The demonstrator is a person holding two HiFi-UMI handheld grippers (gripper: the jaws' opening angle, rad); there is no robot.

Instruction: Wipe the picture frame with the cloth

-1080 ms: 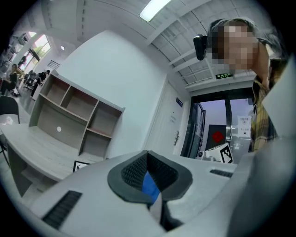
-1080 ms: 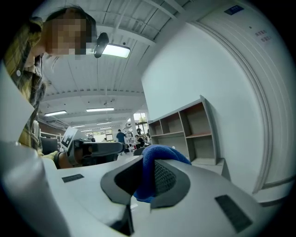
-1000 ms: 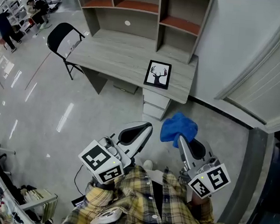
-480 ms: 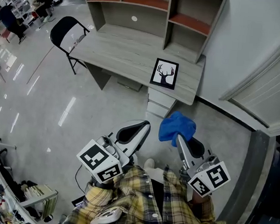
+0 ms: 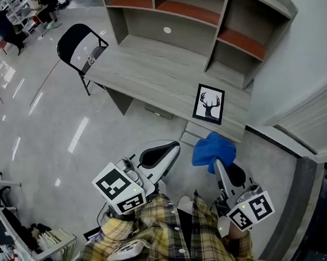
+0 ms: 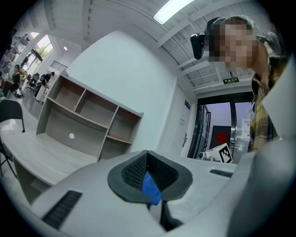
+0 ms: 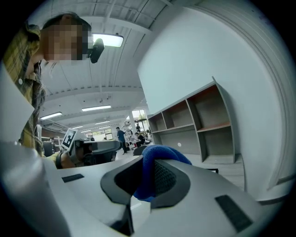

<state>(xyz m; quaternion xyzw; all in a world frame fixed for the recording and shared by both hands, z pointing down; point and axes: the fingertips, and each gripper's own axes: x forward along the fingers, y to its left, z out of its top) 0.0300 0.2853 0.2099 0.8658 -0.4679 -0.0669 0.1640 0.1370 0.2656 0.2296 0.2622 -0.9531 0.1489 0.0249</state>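
Here's the view from the head camera: the picture frame (image 5: 209, 103), black with a stag silhouette on white, lies flat on the grey desk (image 5: 148, 69), close to the desk's front right corner and just in front of the shelf unit (image 5: 187, 13) at the back. It sits alone there, nothing touching it. The right gripper (image 5: 218, 163) is held out over the floor short of the desk, and its own view confirms the grip: jaws clamped on the blue cloth (image 7: 157, 155), a fold of it bulging up between the pads. From above, the cloth (image 5: 213, 150) hangs bunched off the jaw tips, near the desk's front edge but apart from the frame. The left gripper (image 5: 170, 151) is alongside, also over the floor, its jaws pressed together. A small blue sliver shows low at their seam in the left gripper view, and I can't say what it is. A black folding chair (image 5: 78, 45) stands at the desk's far left end.
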